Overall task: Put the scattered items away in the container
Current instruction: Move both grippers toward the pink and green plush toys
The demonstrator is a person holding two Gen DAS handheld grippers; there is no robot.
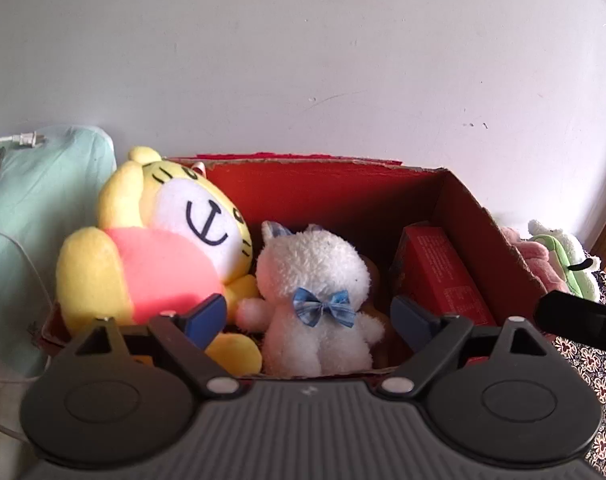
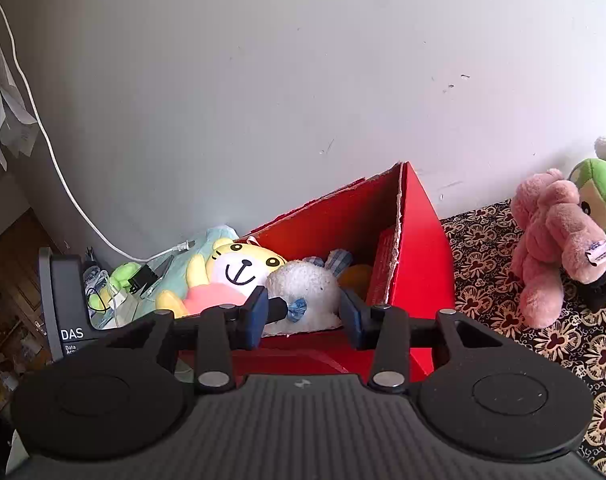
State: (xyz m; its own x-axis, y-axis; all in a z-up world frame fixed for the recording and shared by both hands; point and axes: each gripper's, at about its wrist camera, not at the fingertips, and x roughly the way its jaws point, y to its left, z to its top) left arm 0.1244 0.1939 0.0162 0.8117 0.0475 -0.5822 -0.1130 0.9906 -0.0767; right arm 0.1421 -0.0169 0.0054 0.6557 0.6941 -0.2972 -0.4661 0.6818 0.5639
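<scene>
Both grippers hang empty with jaws spread wide at the near edge of the red cardboard box (image 1: 343,196): the left gripper (image 1: 309,320) faces straight in, the right gripper (image 2: 303,312) at its right-hand corner. Already inside lie a white plush with a blue bow (image 1: 315,288), a yellow tiger plush (image 1: 171,248) and a small red carton (image 1: 439,276). Still out, the pink plush (image 2: 551,240) stands upright on the patterned cloth (image 2: 483,240), well right of the box, with a green plush (image 2: 599,184) behind it; the right gripper looks nearer. Only the right wrist view shows the pink plush whole; the left catches its edge past the box wall.
</scene>
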